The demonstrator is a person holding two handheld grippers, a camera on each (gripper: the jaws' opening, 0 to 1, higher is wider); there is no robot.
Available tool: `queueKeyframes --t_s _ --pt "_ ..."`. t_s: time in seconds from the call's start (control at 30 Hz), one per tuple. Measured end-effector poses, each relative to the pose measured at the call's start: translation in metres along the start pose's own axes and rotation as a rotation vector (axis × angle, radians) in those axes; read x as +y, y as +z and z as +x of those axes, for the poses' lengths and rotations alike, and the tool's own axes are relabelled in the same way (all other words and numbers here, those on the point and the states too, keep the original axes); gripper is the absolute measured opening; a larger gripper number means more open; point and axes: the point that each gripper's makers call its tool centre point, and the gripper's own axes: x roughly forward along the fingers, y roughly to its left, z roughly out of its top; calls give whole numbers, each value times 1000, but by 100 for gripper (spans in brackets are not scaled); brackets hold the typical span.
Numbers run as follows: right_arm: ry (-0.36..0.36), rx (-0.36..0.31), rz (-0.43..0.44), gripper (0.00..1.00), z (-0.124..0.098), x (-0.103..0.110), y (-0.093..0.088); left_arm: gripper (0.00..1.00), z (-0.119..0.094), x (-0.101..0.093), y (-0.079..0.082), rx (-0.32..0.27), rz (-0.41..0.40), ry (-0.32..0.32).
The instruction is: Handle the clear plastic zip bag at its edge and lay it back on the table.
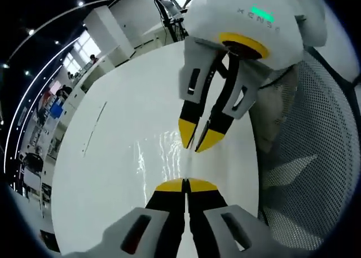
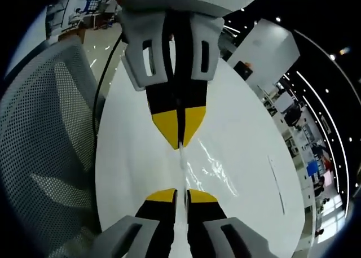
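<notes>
Left gripper [image 1: 185,184]: yellow-tipped jaws pressed together, pinching one edge of the clear plastic zip bag [image 1: 163,153].
Right gripper [image 2: 180,195]: jaws pressed together on the opposite edge of the same bag [image 2: 211,167]; in the left gripper view this gripper [image 1: 198,138] comes in from above, tips nearly closed on the film.
Bag position: stretched between the two grippers, which face each other tip to tip; the film runs edge-on from one pair of tips to the other, with glossy wrinkles to one side. Whether it touches the counter cannot be told.
Counter [image 1: 113,156]: white, rounded outline; its curved rim sweeps around beyond both grippers.
Open room: wide bare white surface [image 2: 248,128] beside the bag on the side away from the chair.
Obstruction: grey mesh office chair [image 1: 316,156] just beside the counter rim, close to both grippers; it also shows in the right gripper view [image 2: 51,145].
Count: two grippers, one bag, one counter, one chair.
</notes>
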Motion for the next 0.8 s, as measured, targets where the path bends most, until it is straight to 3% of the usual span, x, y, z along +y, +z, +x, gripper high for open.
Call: queueKeyframes --t_s 0.27,0.8 --pt "11 -52 -20 6 1 -7 21 0 -1 2 1 3 7 -5" --pt "59 -48 -65 0 9 5 30 0 -1 -2 -3 22 0 -4"
